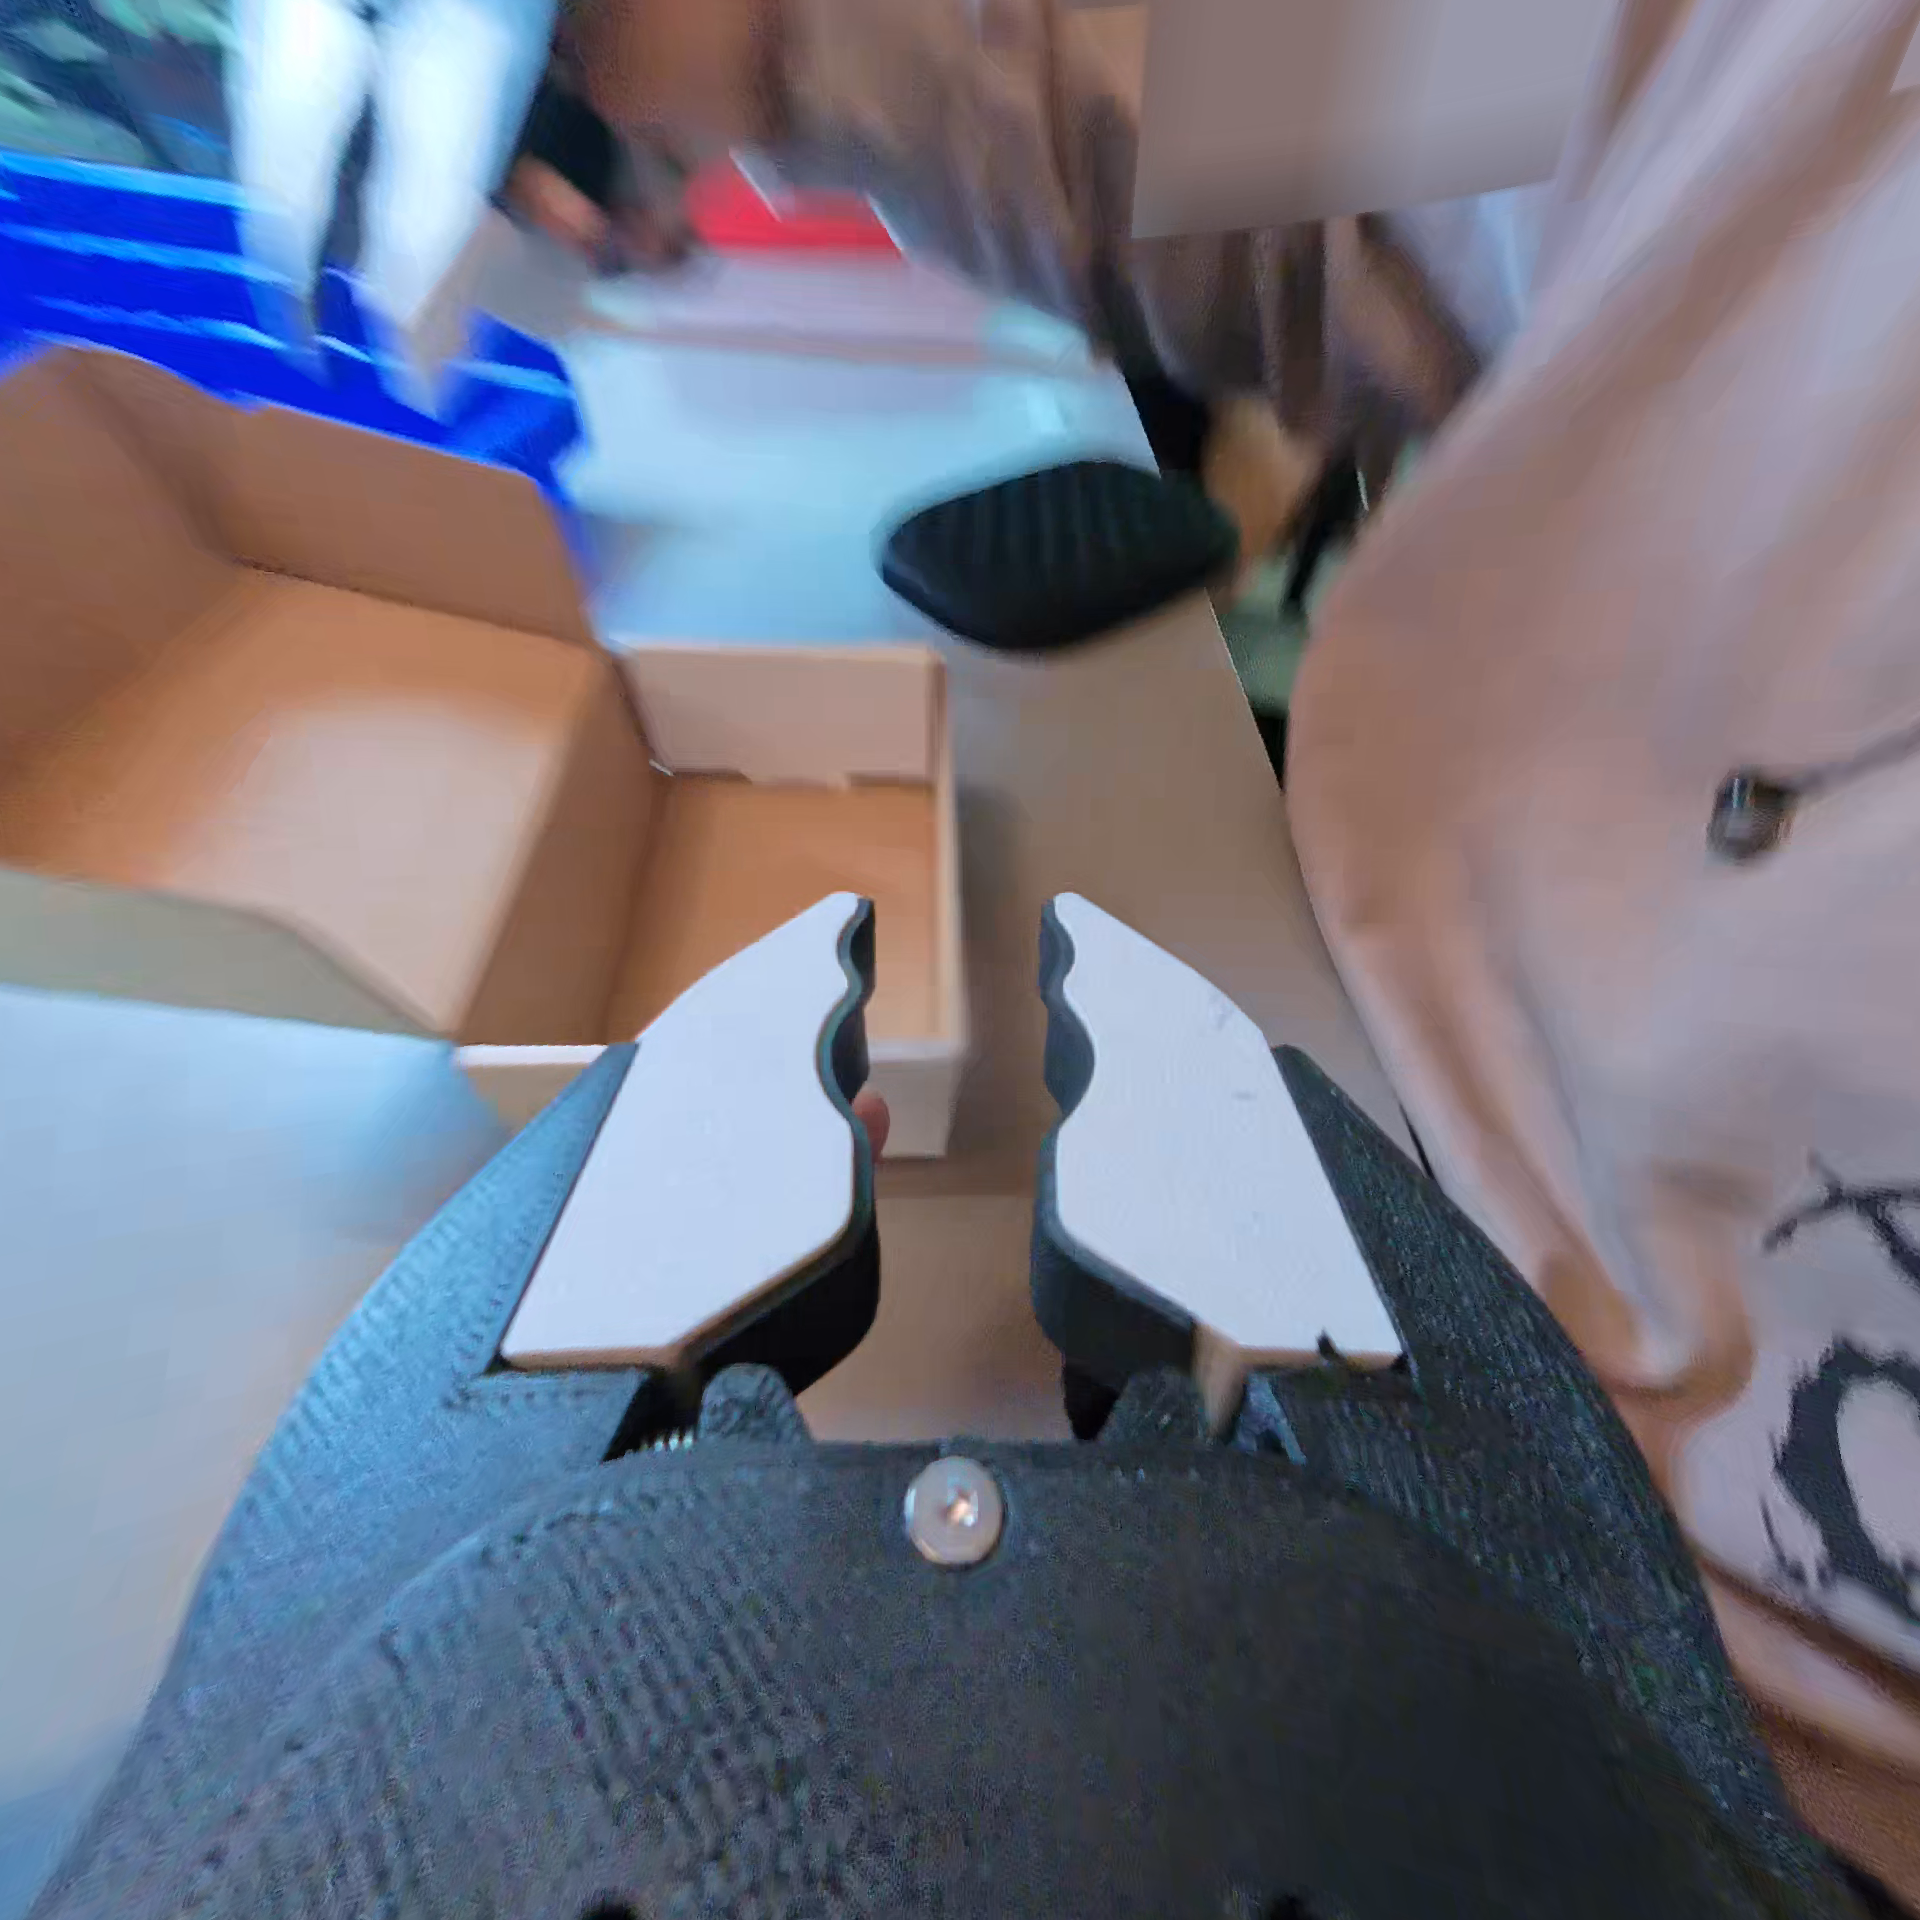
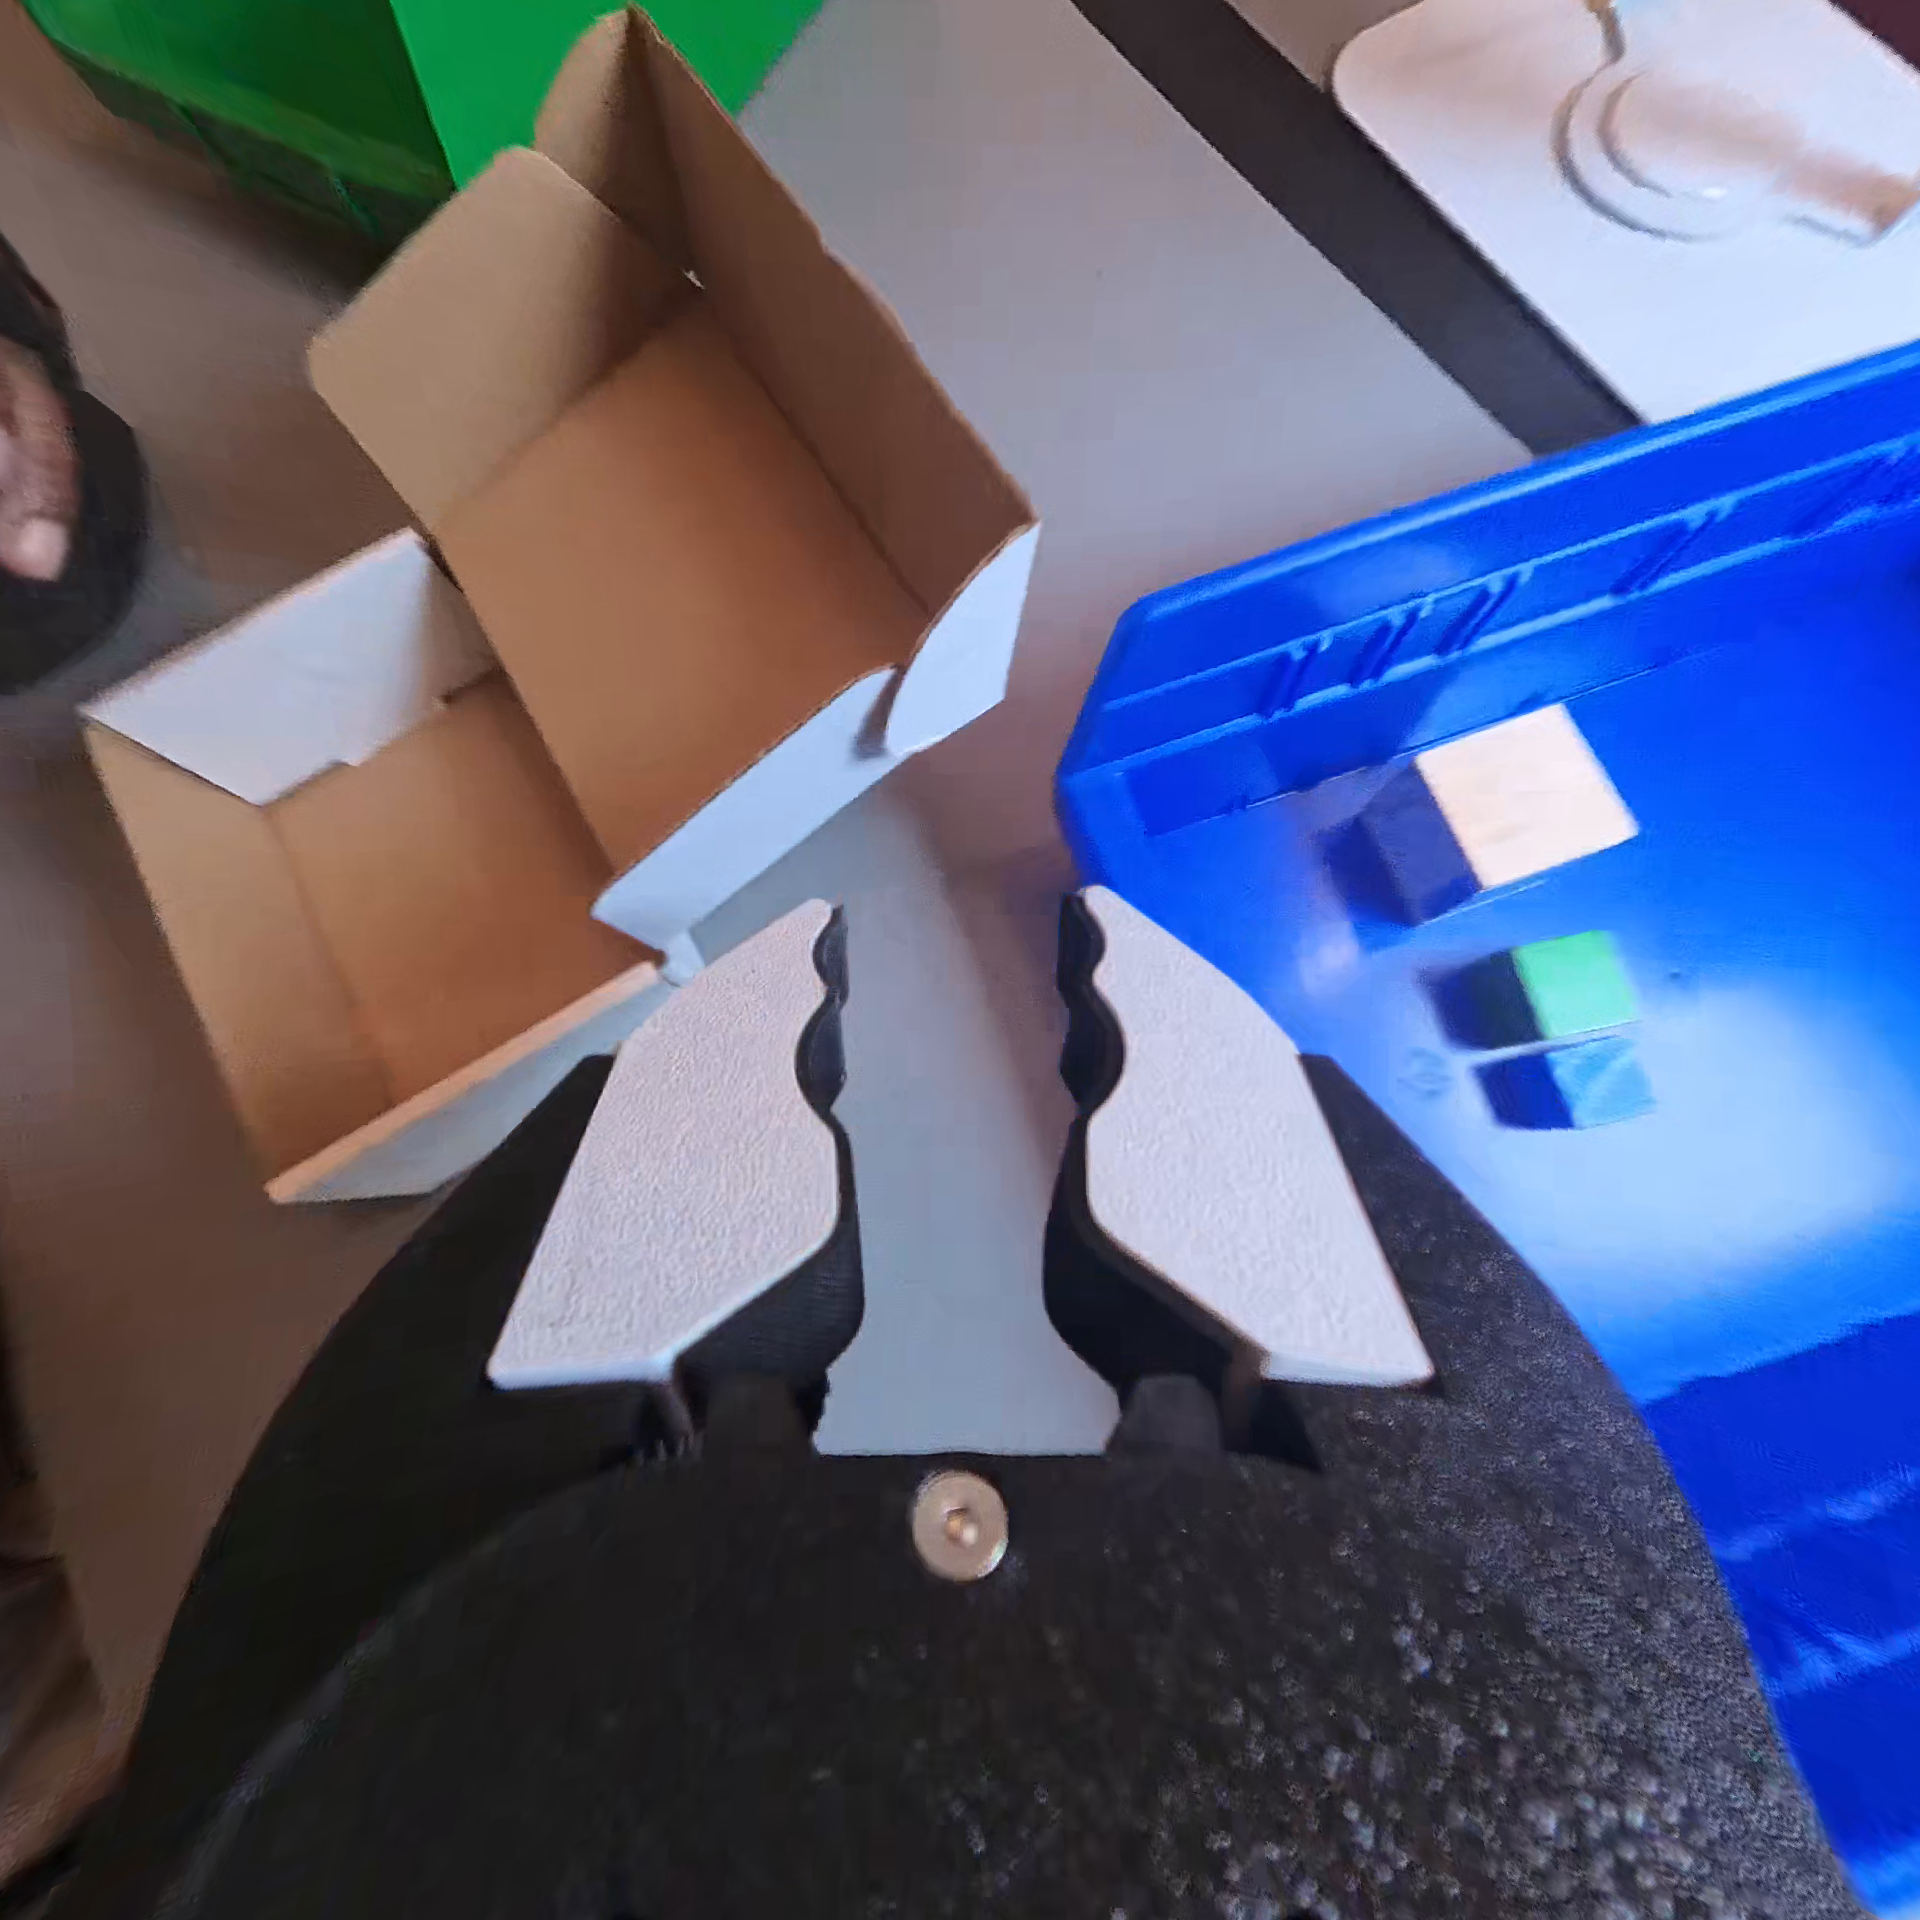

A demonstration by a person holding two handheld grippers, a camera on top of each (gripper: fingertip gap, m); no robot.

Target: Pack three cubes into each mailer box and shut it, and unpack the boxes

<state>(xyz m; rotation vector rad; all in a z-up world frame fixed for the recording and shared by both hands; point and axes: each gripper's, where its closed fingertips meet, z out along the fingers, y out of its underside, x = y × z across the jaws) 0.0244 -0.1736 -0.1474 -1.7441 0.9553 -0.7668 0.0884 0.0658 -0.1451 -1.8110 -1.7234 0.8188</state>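
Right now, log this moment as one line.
left gripper open, empty | right gripper open, empty | mailer box open, empty | cubes in blue bin

The mailer box (image 2: 343, 914) is seen open on the table, white outside and brown inside, and nothing is seen inside it. Its lid (image 2: 665, 499) is tilted up and back, with the side flaps raised. In the left wrist view the box (image 1: 810, 894) is shown with its lid (image 1: 301, 717) lying to the left. Three cubes are seen in the blue bin (image 2: 1662, 1247) beside the box: a pale one (image 2: 1527, 800), a green one (image 2: 1569, 982) and what is probably a blue one (image 2: 1595, 1086), blurred.
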